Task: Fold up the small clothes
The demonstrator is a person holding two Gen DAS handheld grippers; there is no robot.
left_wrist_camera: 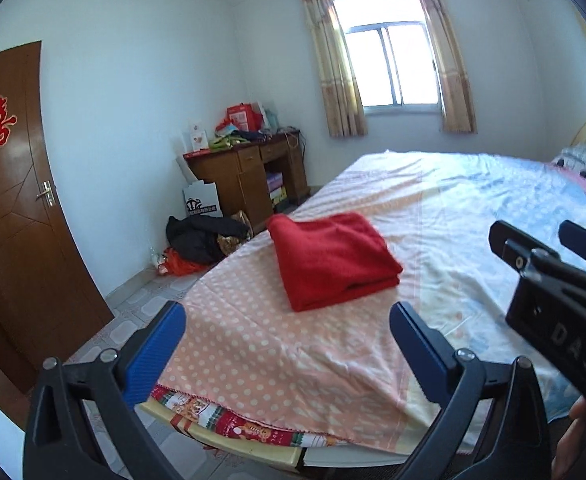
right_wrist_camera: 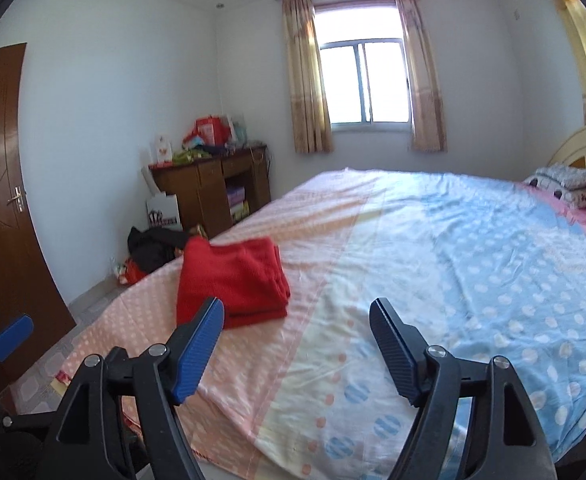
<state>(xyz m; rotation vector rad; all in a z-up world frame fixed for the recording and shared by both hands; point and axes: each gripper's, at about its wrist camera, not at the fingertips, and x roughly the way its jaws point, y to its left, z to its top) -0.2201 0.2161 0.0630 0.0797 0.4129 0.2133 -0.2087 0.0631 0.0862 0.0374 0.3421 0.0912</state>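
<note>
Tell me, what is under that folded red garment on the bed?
The folded red garment lies on a pink polka-dot sheet covering the bed. Whatever sits directly beneath it, or between its folds, is hidden.

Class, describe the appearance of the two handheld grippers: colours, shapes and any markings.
Both the left gripper and right gripper have black, triangular plastic frames with silver pivot bolts and flat, ribbed blue fingers. Pale letters "DAS" mark the right gripper's body in the left wrist view.

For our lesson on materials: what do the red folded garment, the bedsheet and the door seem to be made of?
Red folded garment: probably fleece or soft knit; matte, fuzzy, thick rounded folds.
Bedsheet: thin woven fabric, likely cotton; printed dots, fine creases.
Door: wood or wood veneer, varnished; brown with a glossy sheen and grooved panels.
</note>
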